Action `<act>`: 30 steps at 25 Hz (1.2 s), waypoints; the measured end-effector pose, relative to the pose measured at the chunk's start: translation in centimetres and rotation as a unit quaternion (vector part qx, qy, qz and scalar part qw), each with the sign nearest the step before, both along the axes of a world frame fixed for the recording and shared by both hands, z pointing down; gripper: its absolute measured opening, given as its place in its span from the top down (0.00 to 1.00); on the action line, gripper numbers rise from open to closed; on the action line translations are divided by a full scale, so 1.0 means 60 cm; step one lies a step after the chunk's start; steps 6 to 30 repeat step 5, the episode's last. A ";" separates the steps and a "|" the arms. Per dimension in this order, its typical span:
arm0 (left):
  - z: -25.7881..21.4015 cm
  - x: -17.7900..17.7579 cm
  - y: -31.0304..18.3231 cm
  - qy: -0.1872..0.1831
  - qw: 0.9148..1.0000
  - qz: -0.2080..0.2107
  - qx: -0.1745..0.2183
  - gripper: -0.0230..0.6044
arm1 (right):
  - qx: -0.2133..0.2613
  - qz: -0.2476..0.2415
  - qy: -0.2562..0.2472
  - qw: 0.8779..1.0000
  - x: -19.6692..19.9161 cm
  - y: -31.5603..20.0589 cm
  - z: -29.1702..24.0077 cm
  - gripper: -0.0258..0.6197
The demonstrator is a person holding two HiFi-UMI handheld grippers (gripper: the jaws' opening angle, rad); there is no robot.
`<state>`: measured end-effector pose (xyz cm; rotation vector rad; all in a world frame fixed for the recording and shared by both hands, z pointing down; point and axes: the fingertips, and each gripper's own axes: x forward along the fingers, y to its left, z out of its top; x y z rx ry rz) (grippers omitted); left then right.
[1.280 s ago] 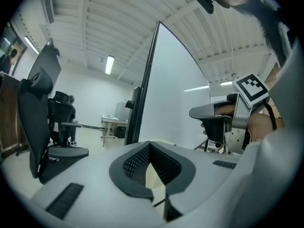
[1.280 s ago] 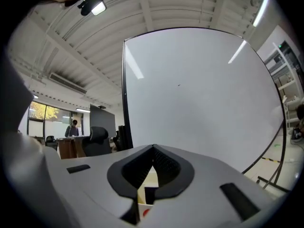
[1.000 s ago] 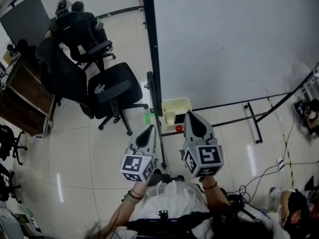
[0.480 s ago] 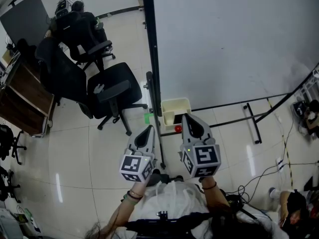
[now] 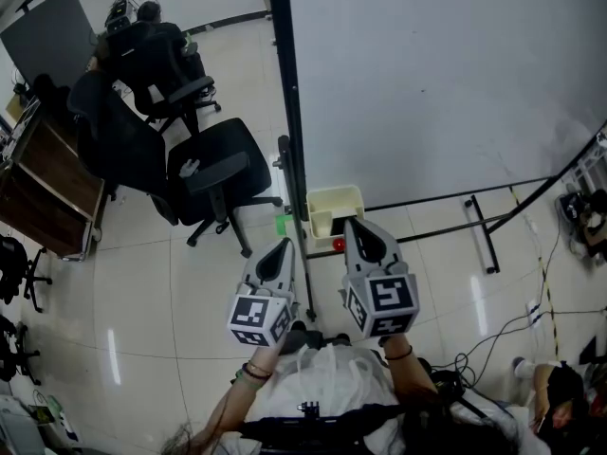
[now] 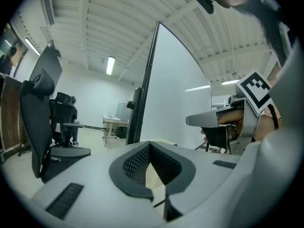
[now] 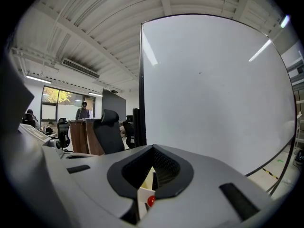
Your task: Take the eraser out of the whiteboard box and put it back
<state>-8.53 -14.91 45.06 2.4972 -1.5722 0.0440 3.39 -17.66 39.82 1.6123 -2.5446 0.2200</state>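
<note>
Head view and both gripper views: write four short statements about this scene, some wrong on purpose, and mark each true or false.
1. The left gripper and the right gripper both have their jaws together. True.
2. The right gripper holds an eraser. False: nothing is between its jaws.
3. In the head view, several black office chairs stand left of the whiteboard. True.
4. The cream box sits at the whiteboard's right edge. False: it sits at the lower left corner, beside the black post.
</note>
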 end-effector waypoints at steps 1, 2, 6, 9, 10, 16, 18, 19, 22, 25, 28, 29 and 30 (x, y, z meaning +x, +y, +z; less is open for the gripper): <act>0.000 0.000 0.000 0.000 1.000 0.000 0.000 0.99 | -0.001 -0.001 0.001 1.000 -0.001 0.000 0.001 0.95; 0.000 -0.001 0.000 0.000 1.000 -0.001 0.000 0.99 | -0.001 -0.002 0.001 1.000 -0.002 0.000 0.001 0.95; 0.000 -0.002 -0.001 0.000 1.000 -0.002 0.001 0.99 | 0.002 -0.007 -0.001 1.000 -0.005 -0.001 0.004 0.95; 0.000 -0.002 -0.001 0.000 1.000 -0.002 0.001 0.99 | 0.002 -0.007 -0.001 1.000 -0.005 -0.001 0.004 0.95; 0.000 -0.002 -0.001 0.000 1.000 -0.002 0.001 0.99 | 0.002 -0.007 -0.001 1.000 -0.005 -0.001 0.004 0.95; 0.000 -0.002 -0.001 0.000 1.000 -0.002 0.001 0.99 | 0.002 -0.007 -0.001 1.000 -0.005 -0.001 0.004 0.95; 0.000 -0.002 -0.001 0.000 1.000 -0.002 0.001 0.99 | 0.002 -0.007 -0.001 1.000 -0.005 -0.001 0.004 0.95; 0.000 -0.002 -0.001 0.000 1.000 -0.002 0.001 0.99 | 0.002 -0.007 -0.001 1.000 -0.005 -0.001 0.004 0.95; 0.000 -0.002 -0.001 0.000 1.000 -0.002 0.001 0.99 | 0.002 -0.007 -0.001 1.000 -0.005 -0.001 0.004 0.95; 0.000 -0.002 -0.001 0.000 1.000 -0.002 0.001 0.99 | 0.002 -0.007 -0.001 1.000 -0.005 -0.001 0.004 0.95; 0.000 -0.002 -0.001 0.000 1.000 -0.002 0.001 0.99 | 0.002 -0.007 -0.001 1.000 -0.005 -0.001 0.004 0.95; 0.000 -0.002 -0.001 0.000 1.000 -0.002 0.001 0.99 | 0.002 -0.007 -0.001 1.000 -0.005 -0.001 0.004 0.95; 0.000 -0.002 -0.001 0.000 1.000 -0.002 0.001 0.99 | 0.002 -0.007 -0.001 1.000 -0.005 -0.001 0.004 0.95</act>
